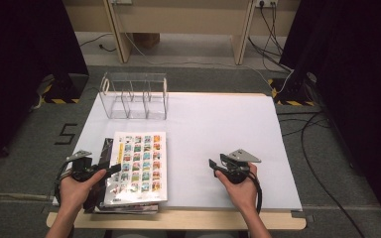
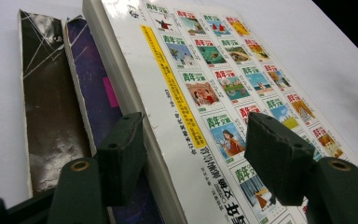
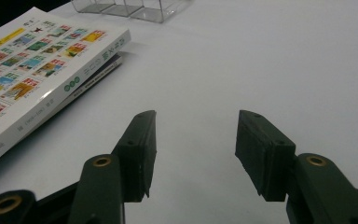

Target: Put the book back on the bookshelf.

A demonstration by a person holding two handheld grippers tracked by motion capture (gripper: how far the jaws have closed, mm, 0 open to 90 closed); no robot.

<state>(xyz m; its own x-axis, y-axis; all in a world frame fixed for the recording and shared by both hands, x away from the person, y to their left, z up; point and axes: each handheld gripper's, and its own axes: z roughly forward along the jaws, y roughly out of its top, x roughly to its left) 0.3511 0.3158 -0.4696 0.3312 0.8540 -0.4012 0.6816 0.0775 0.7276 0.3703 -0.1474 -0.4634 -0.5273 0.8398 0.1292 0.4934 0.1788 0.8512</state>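
Observation:
A thick white book (image 1: 138, 166) with rows of small coloured pictures on its cover lies on top of a stack near the table's front left. In the left gripper view the same book (image 2: 205, 70) rests on a purple one (image 2: 93, 79) and a dark one (image 2: 46, 93). My left gripper (image 1: 110, 169) is at the book's left edge. There my left gripper (image 2: 193, 128) stands open, one jaw beside the page edge and the other over the cover, neither pressing. My right gripper (image 1: 213, 163) hovers open over bare white table, nothing between its jaws (image 3: 196, 126).
A clear acrylic organizer (image 1: 135, 96) with several compartments stands at the back left of the white table sheet (image 1: 218, 124). The wooden front edge (image 1: 188, 220) runs below my hands. Cables trail over the grey floor (image 1: 322, 163) to the right.

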